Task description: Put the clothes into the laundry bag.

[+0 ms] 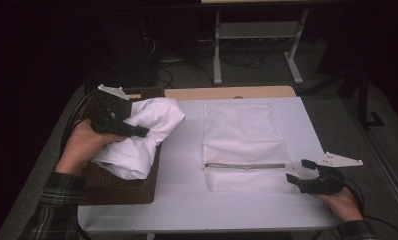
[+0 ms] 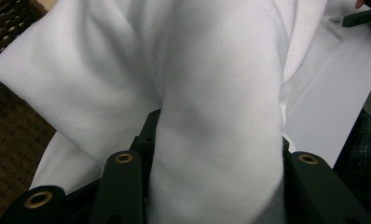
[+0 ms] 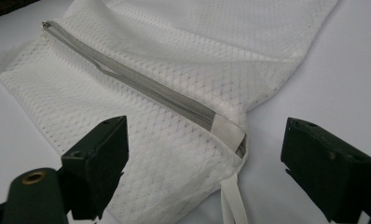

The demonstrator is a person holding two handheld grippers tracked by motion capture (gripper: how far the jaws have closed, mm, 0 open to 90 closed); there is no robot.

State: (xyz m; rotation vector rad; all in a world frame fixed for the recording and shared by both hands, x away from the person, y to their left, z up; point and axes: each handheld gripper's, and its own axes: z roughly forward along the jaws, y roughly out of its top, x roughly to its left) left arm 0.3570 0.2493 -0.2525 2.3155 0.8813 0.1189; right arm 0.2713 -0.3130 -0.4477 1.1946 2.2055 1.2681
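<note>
**Operator:** While my left gripper (image 1: 137, 131) is clenched on a thick fold of the white cloth (image 1: 142, 135), I'm holding the bundle just above the brown wicker mat (image 1: 119, 187) at the table's left edge. In the left gripper view the fold runs straight up between the jaws, so the bite looks deep.

**Partner:** And your right?

**Operator:** My right gripper (image 3: 204, 163) is released, jaws spread wide, sitting at the near right corner of the mesh laundry bag (image 3: 141, 121). That bag lies flat in the middle of the white table (image 1: 182, 200), well apart from the cloth, with its grey zipper (image 3: 146, 91) across it.

**Partner:** Zipper open?

**Operator:** Mostly shut, I judge. The white end tab (image 3: 228, 130) and a loop strap (image 3: 234, 200) lie between my jaws.

**Partner:** So what makes this step go well?

**Operator:** My guess is the cloth goes in the bag. I'd pinch the tab or corner squarely to anchor it before pulling anything, and keep the cloth bunched tight so it doesn't drape.
</note>
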